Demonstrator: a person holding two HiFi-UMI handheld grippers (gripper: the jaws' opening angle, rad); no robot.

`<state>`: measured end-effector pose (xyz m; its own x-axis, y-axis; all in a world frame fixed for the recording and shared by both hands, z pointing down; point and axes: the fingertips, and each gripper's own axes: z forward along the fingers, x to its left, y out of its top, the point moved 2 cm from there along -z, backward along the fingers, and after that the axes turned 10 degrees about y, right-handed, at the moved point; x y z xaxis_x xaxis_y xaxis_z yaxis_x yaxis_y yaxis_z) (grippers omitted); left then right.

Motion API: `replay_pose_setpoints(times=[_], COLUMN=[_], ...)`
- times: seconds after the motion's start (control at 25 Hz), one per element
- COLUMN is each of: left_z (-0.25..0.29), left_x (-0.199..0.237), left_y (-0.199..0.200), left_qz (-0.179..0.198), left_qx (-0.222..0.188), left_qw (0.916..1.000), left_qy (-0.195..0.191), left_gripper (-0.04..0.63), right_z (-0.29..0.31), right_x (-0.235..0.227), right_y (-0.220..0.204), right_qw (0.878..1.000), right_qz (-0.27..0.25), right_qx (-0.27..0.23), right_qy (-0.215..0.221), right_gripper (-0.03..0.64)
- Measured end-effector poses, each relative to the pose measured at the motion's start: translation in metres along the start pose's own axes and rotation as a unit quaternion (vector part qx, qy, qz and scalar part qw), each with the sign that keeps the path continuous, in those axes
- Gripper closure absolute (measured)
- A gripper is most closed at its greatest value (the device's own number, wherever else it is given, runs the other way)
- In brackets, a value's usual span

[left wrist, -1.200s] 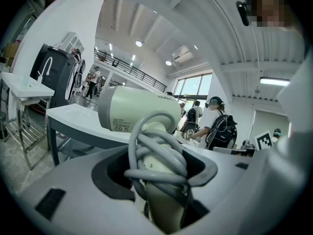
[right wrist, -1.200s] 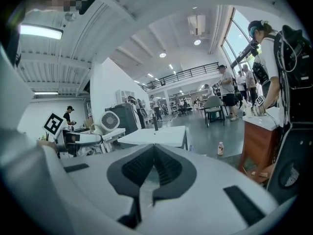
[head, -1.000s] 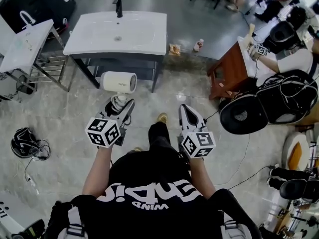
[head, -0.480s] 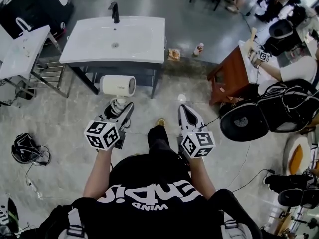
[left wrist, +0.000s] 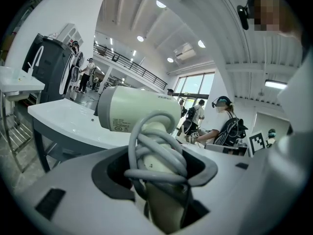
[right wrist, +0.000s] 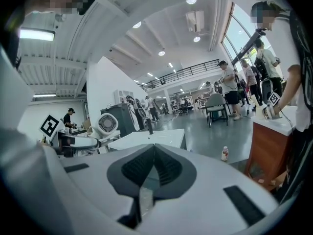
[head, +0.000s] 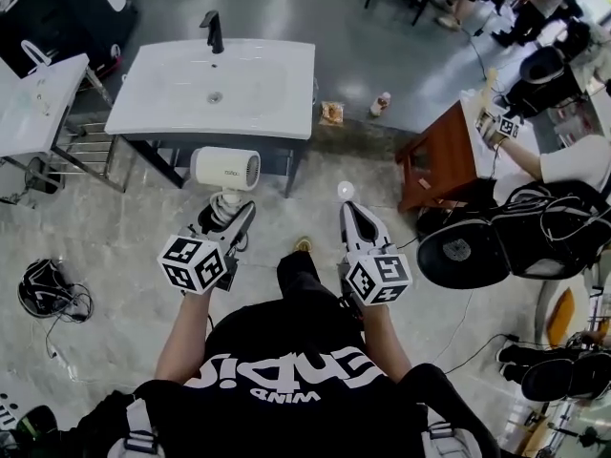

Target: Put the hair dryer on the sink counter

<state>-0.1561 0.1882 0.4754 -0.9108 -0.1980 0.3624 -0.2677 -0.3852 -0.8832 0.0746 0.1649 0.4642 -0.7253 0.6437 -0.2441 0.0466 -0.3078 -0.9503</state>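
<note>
- The left gripper point(head: 227, 214) is closed on the handle point(left wrist: 163, 207) of the hair dryer point(head: 226, 168); in the left gripper view the handle stands between the two jaws and they press on it from both sides.
- A grey cord point(left wrist: 156, 153) is wound several times around this handle, just above the jaws.
- The cream-white body of the hair dryer lies across the top of the handle, level, with its wide end pointing to the right in the head view.
- The hair dryer is held in the air in front of the sink counter point(head: 277, 98), near its front edge and not on it.
- The sink counter is white, with a shallow basin point(head: 215, 89) and a black faucet point(head: 212, 31) at its far side.
- The right gripper point(head: 347, 208) is held beside the left one, apart from it; its jaws are together and nothing is between them.
- On the floor behind the counter, to its right, stands a small bottle point(head: 382, 103).
- Further right there is a brown wooden table point(head: 441, 151).
</note>
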Motion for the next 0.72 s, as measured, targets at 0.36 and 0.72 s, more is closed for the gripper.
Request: replay_pose_setpoints(times=[0.36,0.72], left_z=[0.047,0.098], left_x=[0.004,-0.007], left_y=[0.020,0.037], left_qz=[-0.001,0.010], left_qx=[0.005,0.012], left_qw=[1.0000,0.9996], left_qy=[0.007,0.025], left_gripper=[0.319,0.319], right_z=[0.033,0.063], right_x=[-0.037,-0.094], right_y=[0.020,0.041], right_qw=[1.000,1.000], right_qz=[0.007,0.018], right_qx=[-0.001,-0.001], right_qy=[0.011,0.025], right_gripper=[0.598,0.598])
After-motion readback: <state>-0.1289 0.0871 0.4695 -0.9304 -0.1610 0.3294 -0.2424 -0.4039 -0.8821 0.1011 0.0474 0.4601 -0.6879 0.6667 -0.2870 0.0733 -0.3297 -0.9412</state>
